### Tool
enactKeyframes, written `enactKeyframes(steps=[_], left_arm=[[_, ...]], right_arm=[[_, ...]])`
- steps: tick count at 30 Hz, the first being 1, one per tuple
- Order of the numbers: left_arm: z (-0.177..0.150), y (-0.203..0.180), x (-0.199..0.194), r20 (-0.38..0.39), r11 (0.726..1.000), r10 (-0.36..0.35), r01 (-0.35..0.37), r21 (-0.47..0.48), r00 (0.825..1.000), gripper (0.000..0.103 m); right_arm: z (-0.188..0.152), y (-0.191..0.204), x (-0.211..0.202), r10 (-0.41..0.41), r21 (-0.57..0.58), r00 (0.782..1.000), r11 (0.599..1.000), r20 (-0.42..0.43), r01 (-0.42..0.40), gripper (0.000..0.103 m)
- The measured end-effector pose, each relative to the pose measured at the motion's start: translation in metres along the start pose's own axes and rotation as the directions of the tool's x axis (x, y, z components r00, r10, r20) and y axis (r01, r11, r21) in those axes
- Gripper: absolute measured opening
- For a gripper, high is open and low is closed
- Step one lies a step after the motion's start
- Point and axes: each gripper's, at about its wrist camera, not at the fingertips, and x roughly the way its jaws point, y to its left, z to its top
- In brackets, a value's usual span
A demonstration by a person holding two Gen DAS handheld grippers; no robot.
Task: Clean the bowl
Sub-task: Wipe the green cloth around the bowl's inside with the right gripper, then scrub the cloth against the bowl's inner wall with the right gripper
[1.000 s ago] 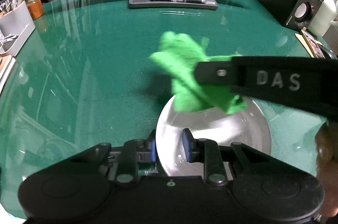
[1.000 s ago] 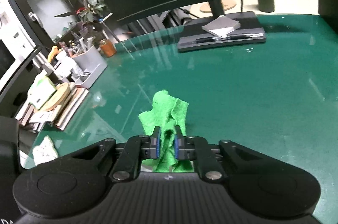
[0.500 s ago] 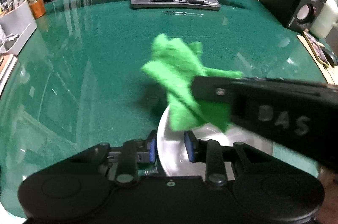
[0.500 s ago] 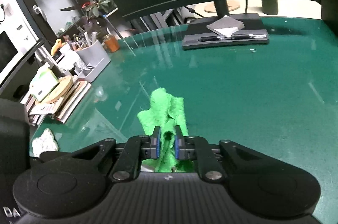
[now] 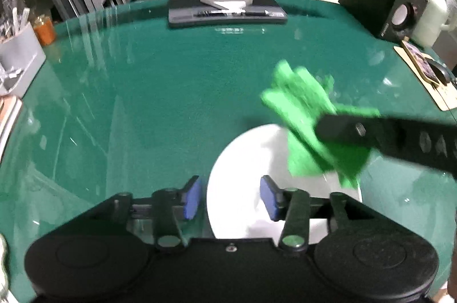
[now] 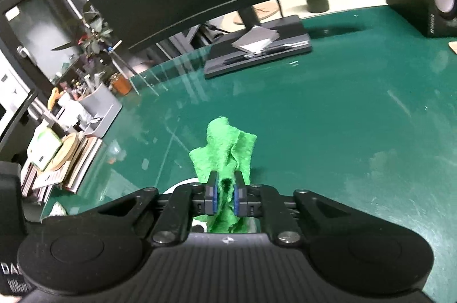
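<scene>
Bowl (image 5: 242, 160) between opening left gripper (image 5: 230, 197) jaws (untouched), right gripper (image 6: 225, 196) clamping cloth (image 6: 225, 148)

The desk (image 5: 177, 91) is showing a dark green, fine-grained matt layer under a clear glossy sheet that is throwing back streaks of light. The bowl (image 5: 242, 160) is looking smooth and shiny, glaring near white in the left wrist view. The cloth (image 6: 228, 148) is reading as bright green, soft, nubbly fabric, crumpling into folds. The right gripper (image 6: 225, 196) is appearing as matt black plastic with a ribbed body, round silvery metal fasteners and 2 smooth blue pads (image 6: 212, 197); the left gripper (image 5: 230, 197) is wearing the same finish. The monitor stand (image 5: 225, 8) is looking like smooth, dark grey, slightly satin plastic.
</scene>
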Motion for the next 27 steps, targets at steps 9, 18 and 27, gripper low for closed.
enactKeyframes(steps=[9,18,27], left_arm=[[-0.016,0.000,0.000,-0.025,0.999,-0.039,0.038,-0.039,0.999,0.019],[-0.020,-0.002,-0.002,-0.030,0.998,-0.038,0.037,-0.052,0.999,0.020],[-0.022,-0.004,-0.003,-0.029,0.999,-0.031,0.030,-0.046,0.999,0.021]], right_arm=[[0.001,-0.002,0.005,-0.025,-0.012,1.000,1.000,0.005,0.025,0.010],[-0.001,0.032,0.025,0.086,-0.145,0.995,0.985,-0.046,-0.092,0.009],[0.003,0.013,0.009,0.000,-0.065,1.000,0.998,-0.014,-0.001,0.007]])
